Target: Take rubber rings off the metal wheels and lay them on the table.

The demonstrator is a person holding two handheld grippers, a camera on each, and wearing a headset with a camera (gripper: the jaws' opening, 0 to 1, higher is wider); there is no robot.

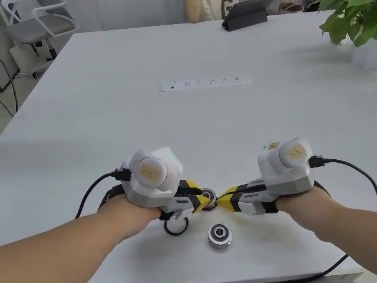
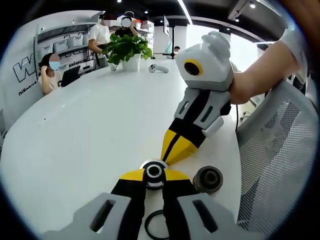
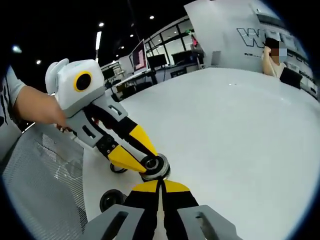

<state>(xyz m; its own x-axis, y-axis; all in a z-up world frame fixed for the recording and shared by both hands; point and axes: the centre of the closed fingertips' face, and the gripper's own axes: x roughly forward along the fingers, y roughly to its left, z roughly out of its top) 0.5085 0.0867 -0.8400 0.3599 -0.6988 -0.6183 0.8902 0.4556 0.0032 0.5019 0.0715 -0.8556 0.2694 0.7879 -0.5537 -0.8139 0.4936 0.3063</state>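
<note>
My left gripper (image 1: 201, 200) is shut on a small metal wheel (image 1: 208, 195), with its yellow jaws on either side of the wheel (image 2: 153, 171). My right gripper (image 1: 222, 199) is shut, and its tip (image 3: 160, 185) touches the rim of that wheel (image 3: 156, 165). I cannot tell whether it pinches a rubber ring there. A loose black rubber ring (image 1: 175, 227) lies on the table under the left gripper. A second metal wheel (image 1: 220, 234) stands on the table just in front of both grippers, also in the left gripper view (image 2: 208, 179).
A white power strip (image 1: 206, 82) lies mid-table. A green plant (image 1: 350, 23) and a dark case (image 1: 244, 15) stand at the far end. The table's near edge (image 1: 277, 277) runs right below the second wheel. Black cables trail from both grippers.
</note>
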